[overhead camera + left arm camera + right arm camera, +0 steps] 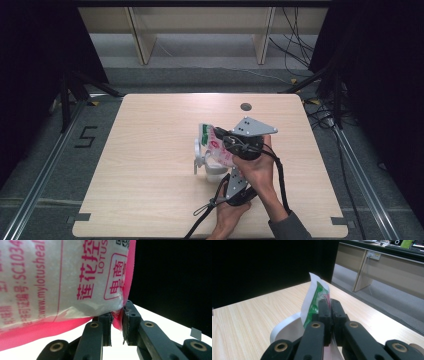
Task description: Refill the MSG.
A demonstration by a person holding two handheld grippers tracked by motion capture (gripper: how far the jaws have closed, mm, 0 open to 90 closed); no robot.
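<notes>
Right tongs (329, 308): clamped tight on the top edge of the pouch (315, 298), jaws fully together, nothing but plastic film between them.
Left tongs (117, 322): pinching the pink bottom corner of the same pouch (62, 282), jaws nearly closed with a thin fold of seam caught in the gap.
Pouch (214, 142): white with pink and green print, stretched between the two sets of tongs, tilted over a white cup (212, 167) near the middle of the tabletop.
Why held like this: looks like a two-point grip, top end steadied and bottom corner lifted, probably to tip the contents down into the cup.
Cup: standing upright under the pouch, rim partly hidden by it.
Tabletop (150, 150): pale wood grain, a small round hole near the far edge.
Room: dark curtains either side, grey floor, cables trailing on the right, wooden furniture legs at the back.
</notes>
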